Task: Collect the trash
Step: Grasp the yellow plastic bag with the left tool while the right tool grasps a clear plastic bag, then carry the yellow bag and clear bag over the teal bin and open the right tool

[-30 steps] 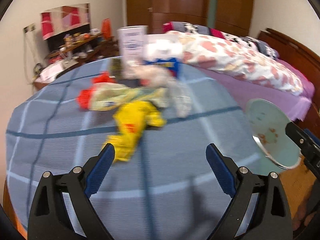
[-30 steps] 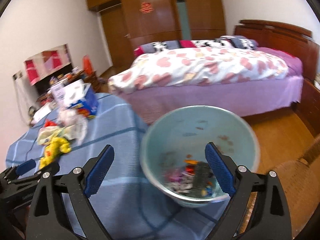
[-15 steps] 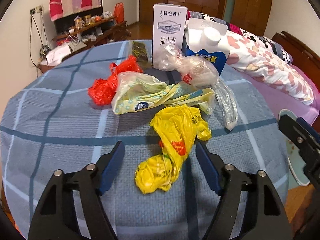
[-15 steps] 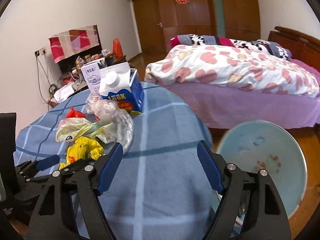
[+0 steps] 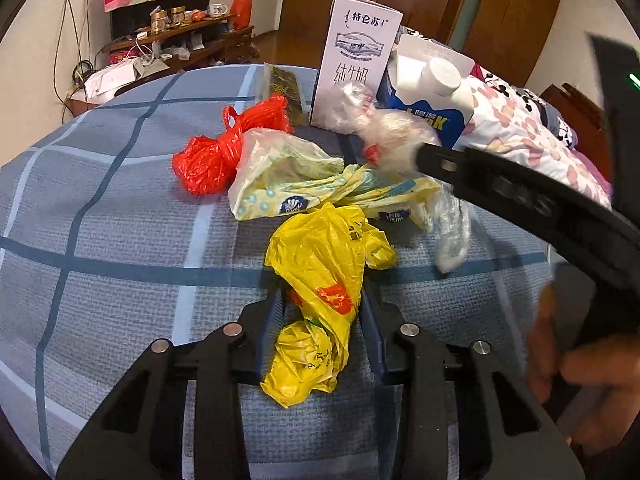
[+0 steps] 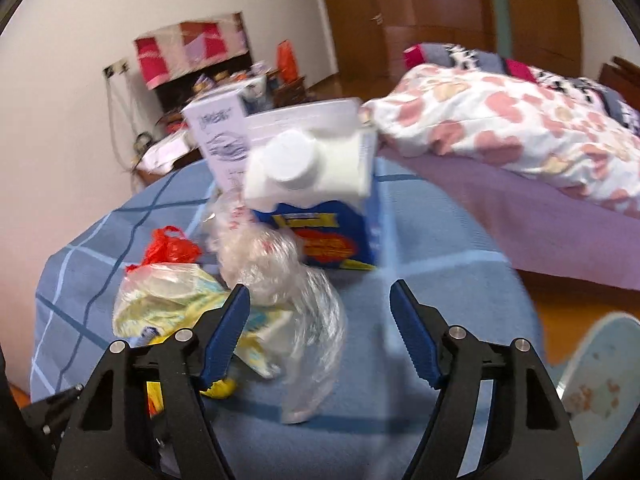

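Trash lies on a blue checked tablecloth [image 5: 100, 208]: a yellow plastic bag [image 5: 320, 288], a red bag [image 5: 216, 152], a pale printed bag [image 5: 288, 184], a clear plastic bag [image 6: 280, 272], a white milk box [image 5: 352, 60] and a blue carton with a white cap [image 6: 320, 200]. My left gripper [image 5: 320, 320] has its jaws closed on the yellow bag, which rests on the cloth. My right gripper [image 6: 320, 312] is open and empty, just above the clear bag, pointing at the blue carton. It crosses the left wrist view as a black bar.
A pale green trash bin [image 6: 600, 368] stands on the floor off the table's right edge. A bed with a pink-hearted quilt [image 6: 520, 120] is beyond. A cluttered sideboard [image 5: 168, 40] stands at the far left wall.
My left gripper moved forward and closed on the yellow bag. My right gripper swung from over the bin to the trash pile beside the blue carton.
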The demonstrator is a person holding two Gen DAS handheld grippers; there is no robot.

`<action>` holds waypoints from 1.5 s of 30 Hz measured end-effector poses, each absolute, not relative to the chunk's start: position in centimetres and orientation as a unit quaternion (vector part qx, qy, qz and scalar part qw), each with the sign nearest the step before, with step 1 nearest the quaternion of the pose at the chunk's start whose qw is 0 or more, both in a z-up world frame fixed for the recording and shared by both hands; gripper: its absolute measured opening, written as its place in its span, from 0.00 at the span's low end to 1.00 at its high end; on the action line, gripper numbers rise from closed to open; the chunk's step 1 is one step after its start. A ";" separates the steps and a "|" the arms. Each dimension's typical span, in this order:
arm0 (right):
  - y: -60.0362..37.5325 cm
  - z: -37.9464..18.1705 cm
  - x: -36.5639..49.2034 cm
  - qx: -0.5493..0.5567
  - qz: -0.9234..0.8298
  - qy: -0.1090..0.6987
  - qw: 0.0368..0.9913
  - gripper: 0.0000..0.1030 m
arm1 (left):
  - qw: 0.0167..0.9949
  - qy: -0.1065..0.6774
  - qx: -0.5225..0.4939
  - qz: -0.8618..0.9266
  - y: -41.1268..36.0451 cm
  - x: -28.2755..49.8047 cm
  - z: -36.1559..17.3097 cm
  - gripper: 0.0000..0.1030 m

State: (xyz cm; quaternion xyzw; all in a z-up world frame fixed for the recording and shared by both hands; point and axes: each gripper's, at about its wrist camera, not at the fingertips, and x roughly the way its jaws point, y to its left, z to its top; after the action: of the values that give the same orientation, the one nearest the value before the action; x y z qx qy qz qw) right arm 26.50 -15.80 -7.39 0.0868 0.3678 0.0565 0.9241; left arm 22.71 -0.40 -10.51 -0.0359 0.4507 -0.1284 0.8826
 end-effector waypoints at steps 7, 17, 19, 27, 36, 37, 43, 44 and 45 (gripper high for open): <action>-14.2 -7.8 28.1 0.082 0.109 0.395 0.909 0.33 | 0.891 0.434 -0.044 -0.126 0.8 21.7 -9.7 0.31; -14.2 -4.7 21.4 0.108 0.111 0.341 0.927 0.15 | 0.906 0.404 -0.055 -0.113 2.7 18.9 -7.2 0.31; -14.2 -4.2 19.7 0.113 0.103 0.327 0.933 0.15 | 0.910 0.395 -0.059 -0.114 2.8 18.2 -6.6 0.31; -15.4 -3.2 12.9 0.126 0.066 0.283 0.948 0.15 | 0.918 0.376 -0.031 -0.124 1.0 15.2 -5.4 0.31; -16.9 -3.7 7.9 0.142 0.039 0.274 0.950 0.15 | 0.924 0.361 0.005 -0.123 -0.9 12.6 -4.6 0.31; -17.0 -3.7 7.5 0.144 0.037 0.273 0.951 0.15 | 0.925 0.359 0.007 -0.124 -1.1 12.3 -4.5 0.31; -17.7 -3.5 4.8 0.141 0.020 0.255 0.956 0.15 | 0.928 0.351 0.020 -0.125 -2.1 11.0 -4.0 0.31; -17.9 -3.3 4.3 0.140 0.017 0.251 0.958 0.15 | 0.928 0.349 0.023 -0.128 -2.4 10.8 -3.9 0.31; -18.0 -3.3 4.1 0.140 0.015 0.249 0.958 0.15 | 0.928 0.348 0.025 -0.130 -2.6 10.6 -3.9 0.31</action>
State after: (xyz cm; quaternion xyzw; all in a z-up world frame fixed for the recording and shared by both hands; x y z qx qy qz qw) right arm 4.09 -18.04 -3.30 0.1402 0.2490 0.0150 0.9582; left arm 10.64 -2.57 -3.87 0.0254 0.3481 -0.1295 0.9281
